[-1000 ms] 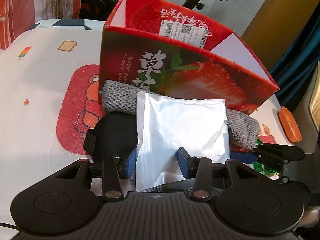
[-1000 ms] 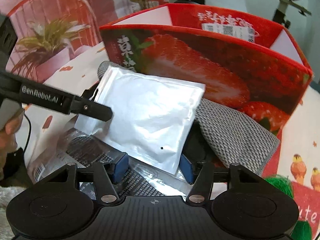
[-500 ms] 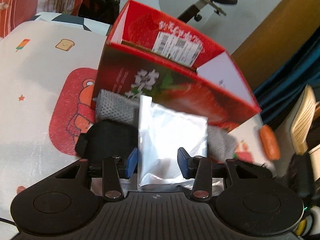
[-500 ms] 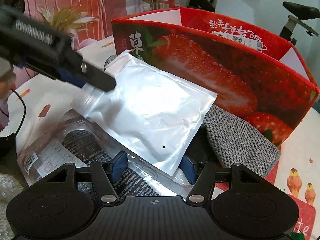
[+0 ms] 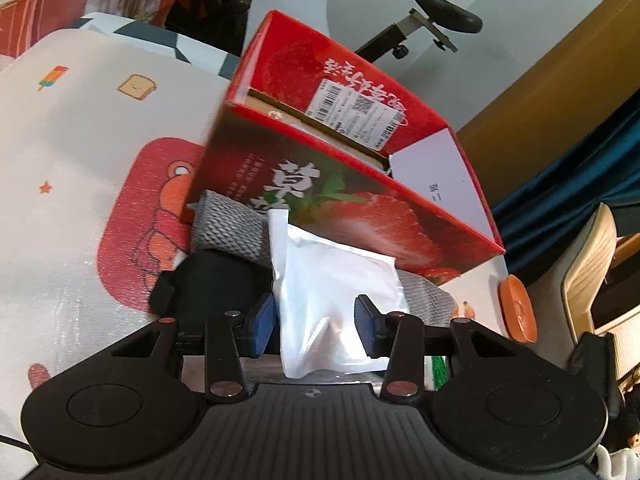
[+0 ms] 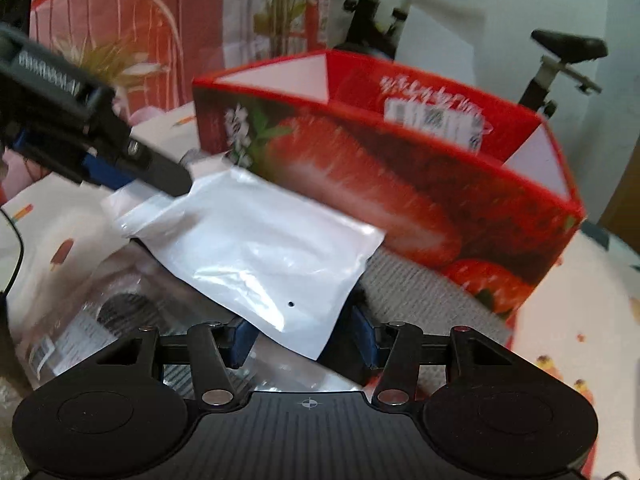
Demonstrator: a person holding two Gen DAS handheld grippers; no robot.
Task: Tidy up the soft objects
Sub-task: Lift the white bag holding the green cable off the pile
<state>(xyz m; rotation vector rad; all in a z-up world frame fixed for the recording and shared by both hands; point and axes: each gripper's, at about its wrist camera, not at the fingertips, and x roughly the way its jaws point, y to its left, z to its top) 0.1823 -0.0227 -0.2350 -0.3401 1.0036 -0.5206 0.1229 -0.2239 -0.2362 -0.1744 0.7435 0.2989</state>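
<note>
A white plastic pouch [image 5: 332,280] hangs crumpled between the blue pads of my left gripper [image 5: 316,330], which is shut on it. In the right wrist view one left finger [image 6: 160,172] holds the pouch [image 6: 256,248] up by its upper left corner, in front of the open red strawberry box [image 6: 400,208]. The pouch's lower corner lies over the gap of my right gripper [image 6: 300,338]. Those jaws are closing, and the pads do not clearly press on it. A grey knitted cloth [image 5: 228,224] and a black soft item [image 5: 212,280] lie under the pouch against the box [image 5: 360,216].
A clear bag with a dark item [image 6: 100,312] lies on the printed tablecloth [image 5: 80,184] below the pouch. An orange dish [image 5: 516,308] sits at the table's right edge, with a beige chair [image 5: 588,272] beyond. An exercise bike [image 6: 560,64] stands behind the box.
The left gripper has risen with the pouch, which now hangs narrower and more crumpled. The right gripper's jaws have drawn closer together around the pouch's lower corner.
</note>
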